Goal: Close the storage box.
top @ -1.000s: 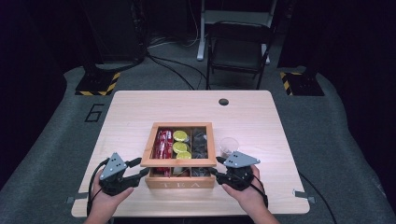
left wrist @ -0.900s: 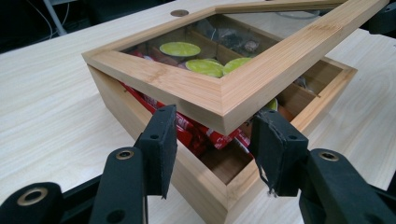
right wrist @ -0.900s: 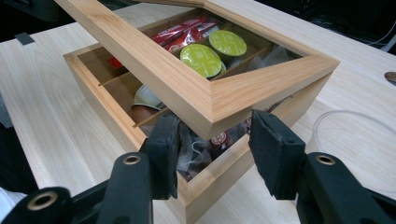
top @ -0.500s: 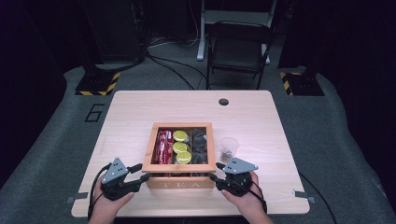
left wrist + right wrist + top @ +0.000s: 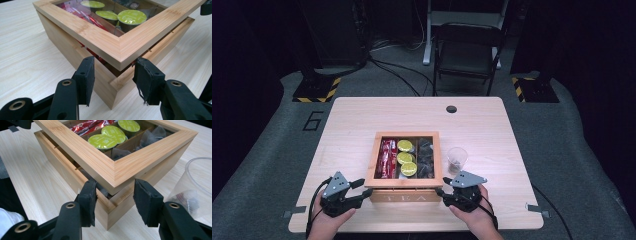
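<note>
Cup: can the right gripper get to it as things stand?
Probably yes. The cup stands on bare table just beyond the right gripper, beside the box; nothing lies between, and the jaws are open.

One camera sits high above the near side of the pale wooden table (image 5: pixel 362 130) and looks forward and down at all of it. Two more cameras sit very low and close, each looking along two black jaws at a near corner of the light bamboo box with a window lid (image 5: pixel 407 136) (image 5: pixel 117 47) (image 5: pixel 112 167). All three views share that box.
</note>
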`<state>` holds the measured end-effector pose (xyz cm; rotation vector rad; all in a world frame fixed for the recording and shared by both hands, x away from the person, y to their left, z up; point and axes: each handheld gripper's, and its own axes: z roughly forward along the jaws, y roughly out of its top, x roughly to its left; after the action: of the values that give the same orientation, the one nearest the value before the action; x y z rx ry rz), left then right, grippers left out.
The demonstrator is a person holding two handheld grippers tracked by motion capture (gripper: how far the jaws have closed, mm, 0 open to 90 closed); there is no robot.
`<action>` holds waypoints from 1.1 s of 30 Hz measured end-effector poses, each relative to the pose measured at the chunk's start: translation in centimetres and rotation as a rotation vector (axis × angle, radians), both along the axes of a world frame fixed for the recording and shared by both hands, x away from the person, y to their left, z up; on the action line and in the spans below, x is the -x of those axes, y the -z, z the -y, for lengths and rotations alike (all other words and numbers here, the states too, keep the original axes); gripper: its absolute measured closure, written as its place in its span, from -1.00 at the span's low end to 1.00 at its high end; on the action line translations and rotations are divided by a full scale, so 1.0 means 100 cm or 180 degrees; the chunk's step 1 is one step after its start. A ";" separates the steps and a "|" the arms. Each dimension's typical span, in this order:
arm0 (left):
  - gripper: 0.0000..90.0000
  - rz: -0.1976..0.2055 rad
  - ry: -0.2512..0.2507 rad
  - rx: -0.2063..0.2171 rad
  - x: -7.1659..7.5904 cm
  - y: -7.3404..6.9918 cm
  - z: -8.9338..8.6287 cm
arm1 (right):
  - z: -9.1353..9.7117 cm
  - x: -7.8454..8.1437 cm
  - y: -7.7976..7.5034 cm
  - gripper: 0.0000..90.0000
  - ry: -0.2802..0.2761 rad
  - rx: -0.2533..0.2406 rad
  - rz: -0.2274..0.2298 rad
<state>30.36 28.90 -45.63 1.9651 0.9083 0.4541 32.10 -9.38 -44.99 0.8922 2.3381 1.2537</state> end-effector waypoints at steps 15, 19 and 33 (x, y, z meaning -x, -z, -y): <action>-0.05 -0.0074 -0.0002 0.0093 0.000 0.001 -0.003 | 0.003 0.000 0.000 0.19 -0.0100 -0.0143 -0.0097; -0.16 -0.0130 -0.0011 0.0095 0.000 0.002 -0.006 | 0.001 -0.001 0.000 0.14 -0.0123 -0.0111 -0.0077; -0.12 -0.0109 -0.0098 0.0057 -0.005 0.000 -0.013 | 0.004 -0.006 -0.006 0.06 -0.0060 -0.0114 -0.0025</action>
<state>30.89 30.19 -45.66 1.9503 0.9623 0.4297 32.69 -9.76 -44.39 0.8900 2.3422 1.3057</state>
